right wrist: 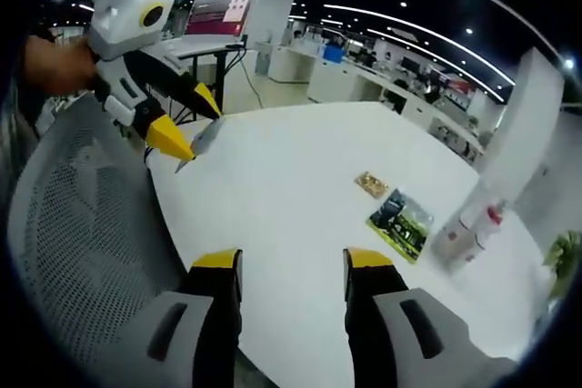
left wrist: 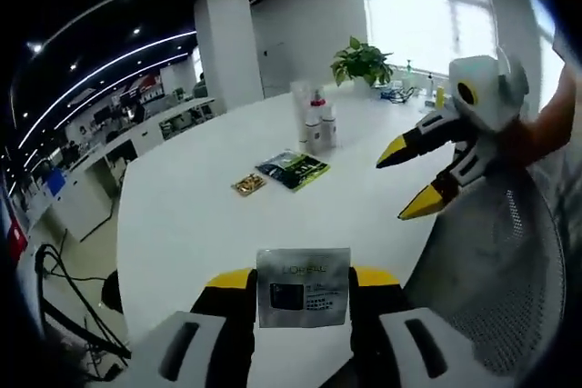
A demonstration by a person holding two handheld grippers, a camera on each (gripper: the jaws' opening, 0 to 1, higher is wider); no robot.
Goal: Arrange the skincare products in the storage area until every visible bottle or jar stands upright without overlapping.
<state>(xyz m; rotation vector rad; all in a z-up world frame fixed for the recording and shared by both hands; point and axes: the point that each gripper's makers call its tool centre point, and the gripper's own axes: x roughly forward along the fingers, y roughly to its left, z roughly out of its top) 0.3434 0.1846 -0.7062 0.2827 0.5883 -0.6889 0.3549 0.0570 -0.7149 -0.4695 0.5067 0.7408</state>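
The left claw (left wrist: 303,290) grips a silver L'Oréal sachet (left wrist: 303,286) above the near desk (left wrist: 191,215) edge; the right claw (right wrist: 291,265) hangs open, empty. Bottles (left wrist: 318,120) stand upright far across, beside a green packet (left wrist: 293,169). Judged step: carrying the sachet over; next, set it down clear of them.

sachet (left wrist: 303,287) in the left claw (left wrist: 303,281): brand "l'oreal" along the top, legible in the left gripper view
smaller print under the brand: too fine to read
dark green packet (left wrist: 292,169) on the surface (left wrist: 200,224): markings blurred, unreadable
bottles (left wrist: 316,122): labels unreadable
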